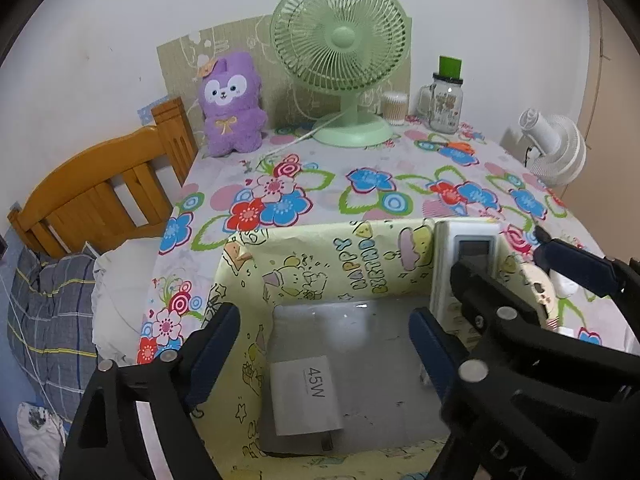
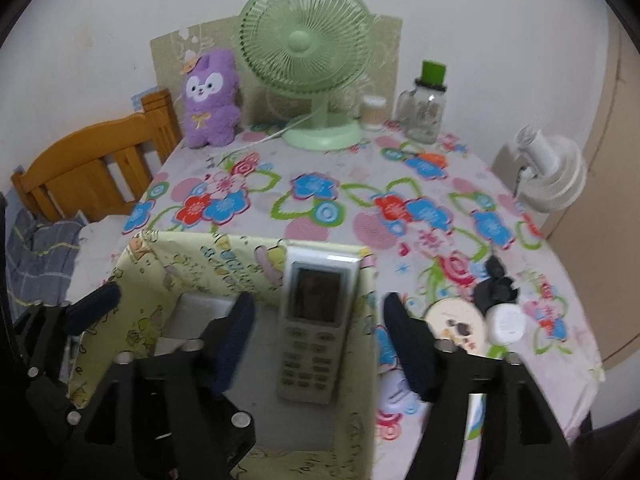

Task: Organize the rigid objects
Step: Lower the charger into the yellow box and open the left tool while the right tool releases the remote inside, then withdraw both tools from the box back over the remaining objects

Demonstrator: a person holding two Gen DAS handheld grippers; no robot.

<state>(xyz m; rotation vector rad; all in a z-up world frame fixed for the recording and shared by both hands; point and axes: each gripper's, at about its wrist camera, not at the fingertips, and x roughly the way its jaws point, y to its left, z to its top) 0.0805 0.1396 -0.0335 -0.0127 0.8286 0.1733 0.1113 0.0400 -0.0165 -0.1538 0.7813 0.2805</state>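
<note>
A yellow cartoon-print box (image 1: 320, 264) (image 2: 192, 264) stands at the near edge of the flowered table. A white 45W charger (image 1: 306, 394) lies flat on its floor. A white remote control (image 2: 314, 324) (image 1: 460, 264) leans upright against the box's right wall. My left gripper (image 1: 326, 344) is open and empty, its fingers over the box above the charger. My right gripper (image 2: 320, 340) is open, its fingers either side of the remote and apart from it. A round cream compact (image 2: 456, 324), a white round plug (image 2: 508, 322) and a black clip (image 2: 496, 280) lie on the table right of the box.
At the back of the table stand a green fan (image 2: 308, 48), a purple plush toy (image 2: 210, 100), a cotton-swab tub (image 2: 374, 112) and a green-lidded glass jar (image 2: 426, 108). A white fan (image 2: 552, 172) is off the right edge. A wooden bed headboard (image 1: 100, 196) is on the left.
</note>
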